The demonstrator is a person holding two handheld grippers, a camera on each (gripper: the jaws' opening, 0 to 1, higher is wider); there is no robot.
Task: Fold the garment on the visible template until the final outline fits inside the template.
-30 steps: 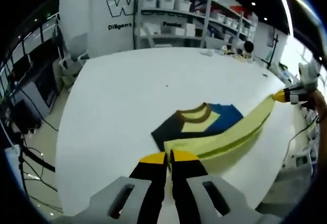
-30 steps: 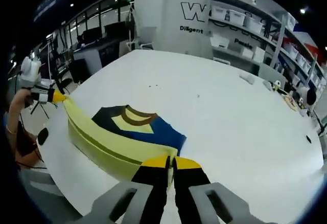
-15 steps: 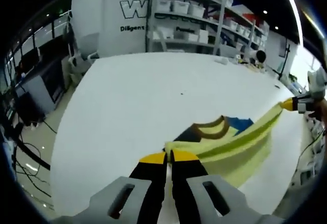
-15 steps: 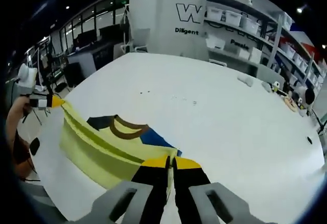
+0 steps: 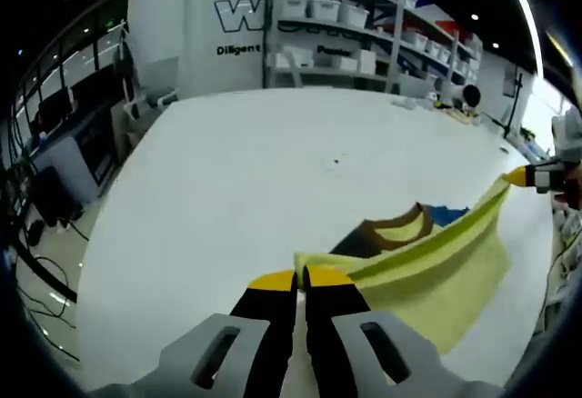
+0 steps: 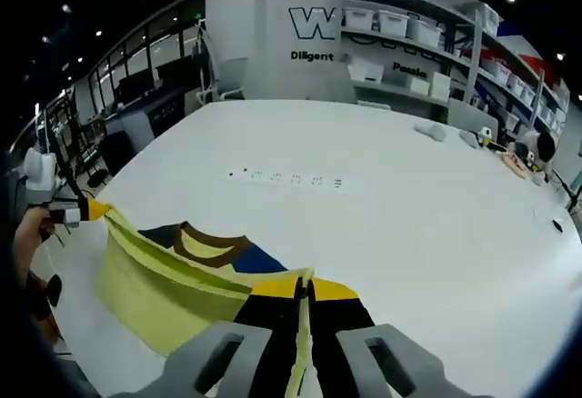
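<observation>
Both claws are clenched on the garment [image 5: 436,266]: left claw [image 5: 300,279] and right claw [image 6: 305,286] hold its yellow edge taut above the white surface [image 5: 255,171].

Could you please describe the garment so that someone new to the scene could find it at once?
On the big white table, look near the edge between the two grippers. The garment is a yellow-green shirt with dark and blue panels and a brown collar, the only coloured cloth there.

"W", "Diligent" on wall [image 6: 264,25]
</observation>
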